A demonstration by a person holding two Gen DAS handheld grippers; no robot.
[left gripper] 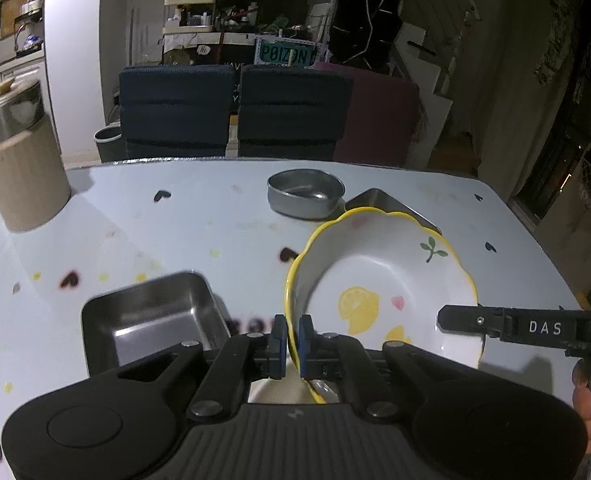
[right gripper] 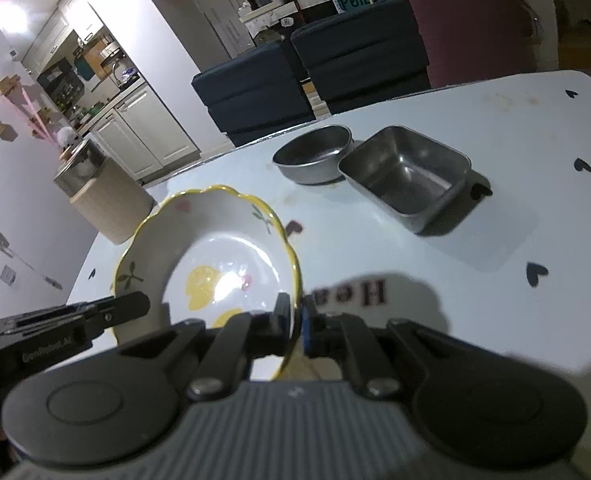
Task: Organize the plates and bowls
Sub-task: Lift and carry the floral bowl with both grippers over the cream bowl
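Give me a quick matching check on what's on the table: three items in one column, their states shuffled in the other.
Things:
1. lemon bowl
2. round steel bowl
3. beige canister

States:
A. stands lidded near the table edge
B. clamped at its rim by the left gripper and right gripper
C. sits empty beside a rectangular steel tray

Pairs: 1-B, 2-C, 3-A.

Plenty of bare bench (right gripper: 515,112) ahead-right of the right tongs (right gripper: 295,320); round steel bowl (right gripper: 315,156) and square steel tray (right gripper: 407,184) sit touching, blocking straight ahead.
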